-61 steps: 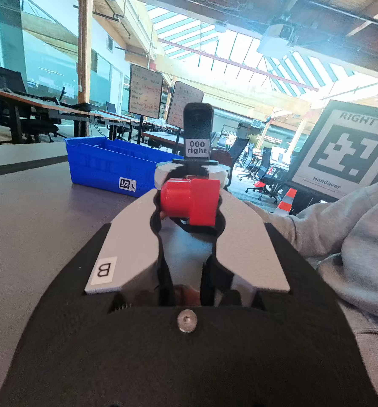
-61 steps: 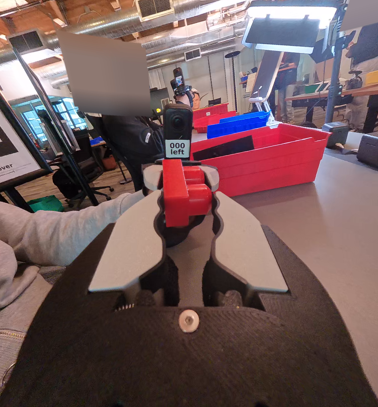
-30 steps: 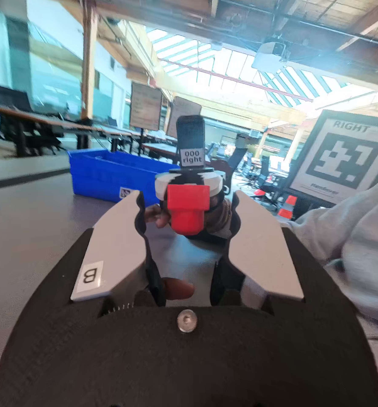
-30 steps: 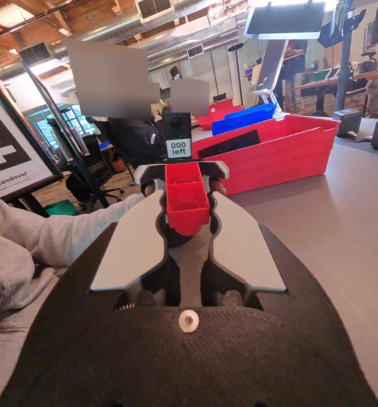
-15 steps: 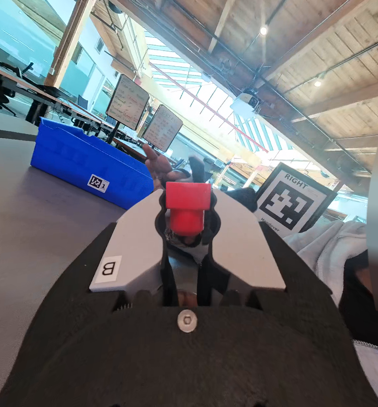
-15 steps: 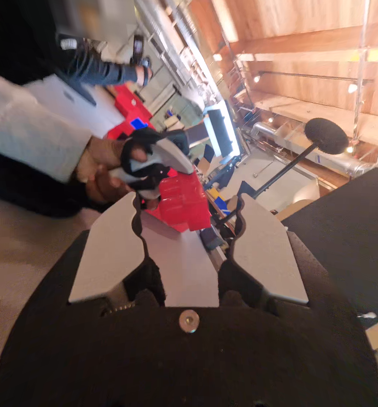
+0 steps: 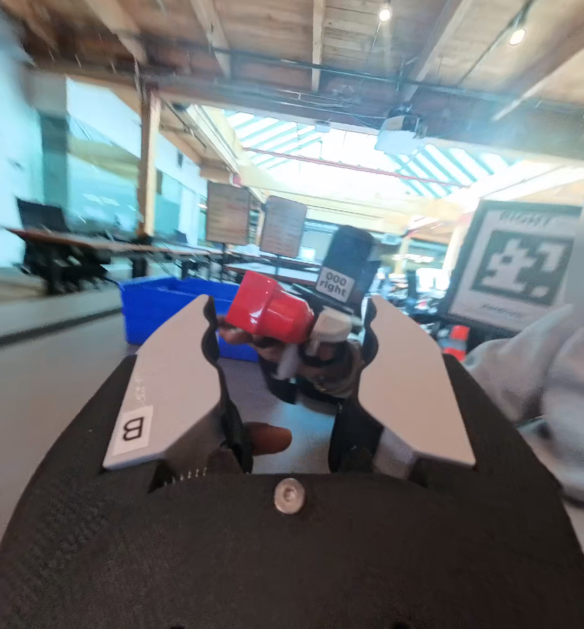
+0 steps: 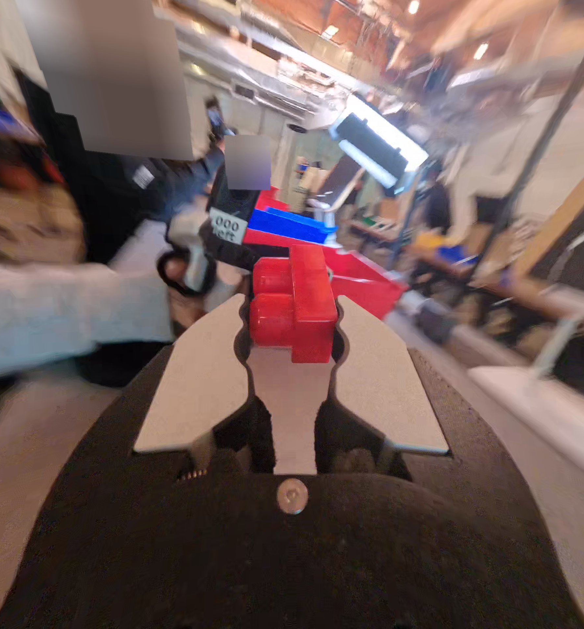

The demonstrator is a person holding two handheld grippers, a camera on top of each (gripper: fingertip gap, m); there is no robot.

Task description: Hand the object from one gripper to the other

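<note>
**Block with the right claw; left claw empty.**

Left wrist view: the left claw (image 7: 289,318) stands wide open with nothing between its fingers. The red block (image 7: 268,313) sits beyond its tips, tilted, a little left of centre and clear of both fingers, carried by the right claw (image 7: 318,328) facing it. A blue bin (image 7: 154,306) stands behind on the table (image 7: 45,391).

Right wrist view: the right claw (image 8: 290,326) is closed on the block (image 8: 292,303), pinched at the fingertips with its studs pointing left. The left claw's body shows up and left of the block, apart from it, though blur hides its fingers. A red bin (image 8: 369,286) stands behind. Judging by this, the block sits in one claw only, so a pass looks either just finished or about to start; I cannot tell which.
</note>
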